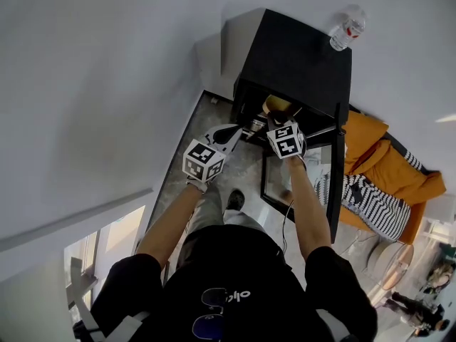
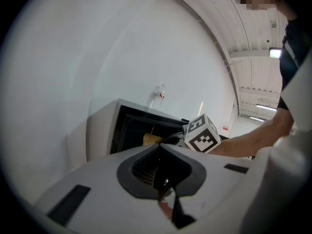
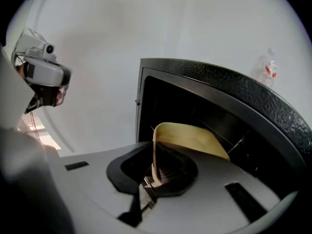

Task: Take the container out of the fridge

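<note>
The pale yellow thin-walled plastic container (image 3: 190, 138) sits in the mouth of the small black box-shaped fridge (image 3: 219, 89), tilted, with one side of its rim towards the camera in the right gripper view. From the head view it shows as a tan patch (image 1: 276, 105) just inside the fridge's (image 1: 299, 63) upper front edge. What it holds cannot be made out; only smooth yellow surface shows. No label or print is visible on it.

The right gripper (image 3: 155, 172) has its jaws pinched tight on the container's near wall, which runs straight down between them. In the head view this right gripper (image 1: 274, 120) reaches into the opening, with its marker cube just behind.

The left gripper (image 2: 163, 179) has its jaws pressed together with nothing between them. It hangs just outside the fridge (image 2: 126, 126), beside the right one, its tip (image 1: 251, 127) near the lower front edge of the opening. From its own view the container (image 2: 151, 139) shows as a yellow spot inside the dark cavity.

The fridge's black door (image 1: 336, 184) stands swung open on the right side.

On the fridge's flat top stands a clear plastic water bottle with a red label (image 1: 347, 29), near the back corner; it also shows in the right gripper view (image 3: 269, 69) and the left gripper view (image 2: 159, 94). The label's writing is too small to read.

Beyond the door lie an orange cloth (image 1: 388, 166) and a black-and-white striped fabric (image 1: 367, 199), touching each other.
</note>
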A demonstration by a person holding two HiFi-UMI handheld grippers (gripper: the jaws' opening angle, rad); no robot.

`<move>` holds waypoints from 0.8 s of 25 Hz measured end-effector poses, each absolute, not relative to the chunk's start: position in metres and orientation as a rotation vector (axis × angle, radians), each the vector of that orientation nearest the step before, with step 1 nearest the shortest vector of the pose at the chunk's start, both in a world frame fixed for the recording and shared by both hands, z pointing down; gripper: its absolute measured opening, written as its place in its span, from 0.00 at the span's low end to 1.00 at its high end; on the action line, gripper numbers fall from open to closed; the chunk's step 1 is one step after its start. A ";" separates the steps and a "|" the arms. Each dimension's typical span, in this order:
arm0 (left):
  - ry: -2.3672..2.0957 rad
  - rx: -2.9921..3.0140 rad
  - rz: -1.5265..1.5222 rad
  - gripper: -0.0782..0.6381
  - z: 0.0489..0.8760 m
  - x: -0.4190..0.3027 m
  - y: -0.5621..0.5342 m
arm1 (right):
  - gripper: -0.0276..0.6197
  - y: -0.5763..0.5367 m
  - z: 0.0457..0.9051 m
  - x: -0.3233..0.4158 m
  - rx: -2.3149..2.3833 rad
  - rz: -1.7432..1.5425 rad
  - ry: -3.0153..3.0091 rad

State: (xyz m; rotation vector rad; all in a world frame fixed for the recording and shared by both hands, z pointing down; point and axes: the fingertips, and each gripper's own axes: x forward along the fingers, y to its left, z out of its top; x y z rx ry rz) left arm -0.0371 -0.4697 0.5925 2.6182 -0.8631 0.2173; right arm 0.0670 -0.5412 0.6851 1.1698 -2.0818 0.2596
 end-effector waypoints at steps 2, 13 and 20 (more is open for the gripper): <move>-0.864 2.622 0.215 0.12 0.591 -0.036 -0.467 | 0.08 -0.536 0.682 0.066 1.169 0.254 -2.088; -0.875 2.647 0.205 0.12 0.579 -0.036 -0.448 | 0.08 -0.506 0.661 0.056 1.183 0.212 -2.122; -0.902 2.655 0.205 0.12 0.571 -0.040 -0.432 | 0.08 -0.476 0.635 0.044 1.189 0.178 -2.170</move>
